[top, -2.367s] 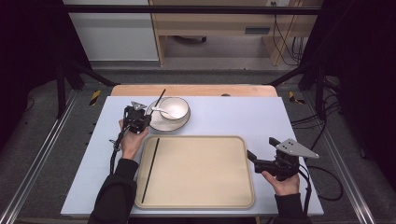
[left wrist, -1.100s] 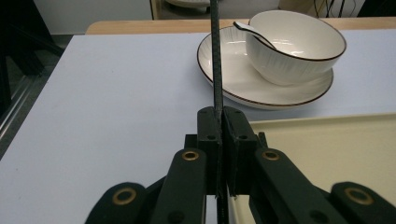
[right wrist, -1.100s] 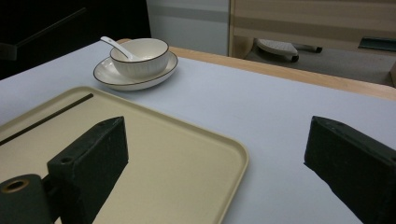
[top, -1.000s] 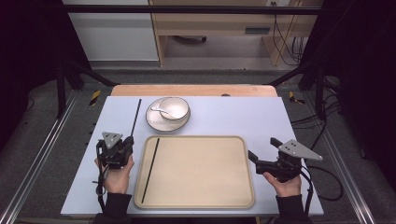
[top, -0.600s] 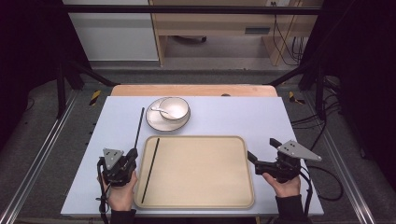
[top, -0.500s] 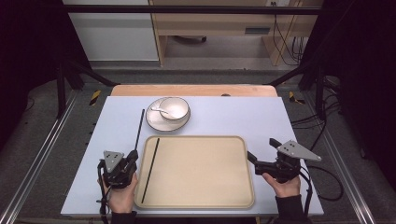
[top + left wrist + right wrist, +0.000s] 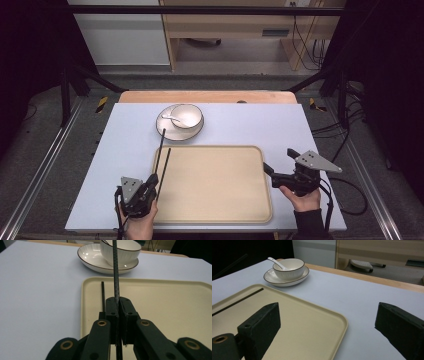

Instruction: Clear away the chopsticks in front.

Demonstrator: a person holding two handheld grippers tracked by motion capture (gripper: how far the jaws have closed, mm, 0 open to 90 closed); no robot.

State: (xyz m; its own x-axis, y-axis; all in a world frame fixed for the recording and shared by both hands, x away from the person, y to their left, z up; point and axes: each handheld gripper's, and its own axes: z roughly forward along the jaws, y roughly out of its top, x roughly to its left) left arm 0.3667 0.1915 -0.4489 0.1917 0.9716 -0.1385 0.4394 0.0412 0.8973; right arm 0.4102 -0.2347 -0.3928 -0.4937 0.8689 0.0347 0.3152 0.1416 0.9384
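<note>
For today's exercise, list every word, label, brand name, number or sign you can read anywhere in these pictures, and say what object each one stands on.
None: no readable text in any view.
The tray, the bowl, the saucer, the spoon and both chopsticks are plain and unmarked.
The left tongs and right tongs carry no lettering.
The yellow-and-black striped marks on the floor are a pattern, not writing.

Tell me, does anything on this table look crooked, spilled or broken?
Nothing spilled or broken. One chopstick lies flat along the left side of the tray; the other chopstick is clamped in the left gripper and slants toward the plate. The bowl and spoon sit neatly.
</note>
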